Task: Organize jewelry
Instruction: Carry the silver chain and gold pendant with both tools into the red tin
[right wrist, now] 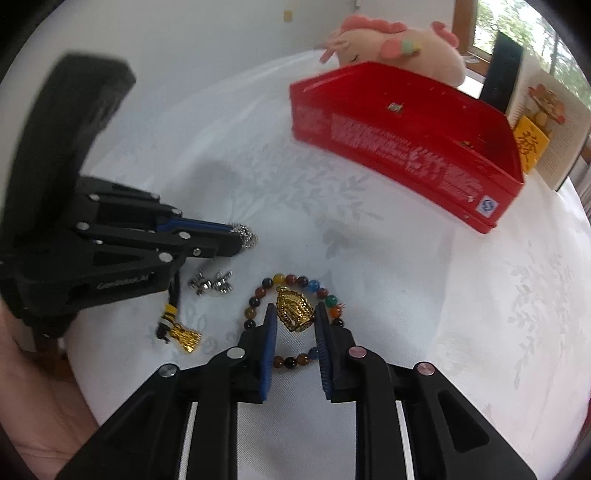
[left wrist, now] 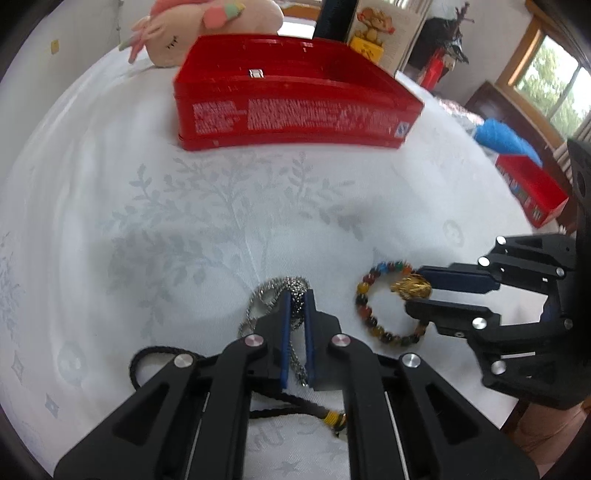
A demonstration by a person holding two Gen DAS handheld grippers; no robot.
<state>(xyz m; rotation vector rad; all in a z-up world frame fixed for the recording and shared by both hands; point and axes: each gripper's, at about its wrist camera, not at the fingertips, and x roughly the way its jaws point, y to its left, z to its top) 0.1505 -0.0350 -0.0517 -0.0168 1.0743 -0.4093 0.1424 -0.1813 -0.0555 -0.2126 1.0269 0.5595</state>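
The tablecloth (left wrist: 207, 206) is white with a pale grey leaf-and-branch pattern. On its far side the tin box (left wrist: 291, 107) is bright red with white print, the plush toy (left wrist: 192, 26) behind it pink. Near, the bead bracelet (right wrist: 295, 317) mixes amber, blue, green, red and brown beads around a gold charm (right wrist: 294, 308); the chain (left wrist: 295, 299) is silver, the cord (left wrist: 155, 360) black.

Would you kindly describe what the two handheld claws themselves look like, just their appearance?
Both the left claw and right claw are matte black plastic, built from angular linkage arms with cut-out slots, joined by round silver pivot pins. Each finger carries a flat blue ribbed pad. The left claw's side bears pale lettering, too blurred to read fully. No cables or sleeves show; bare skin appears behind it.
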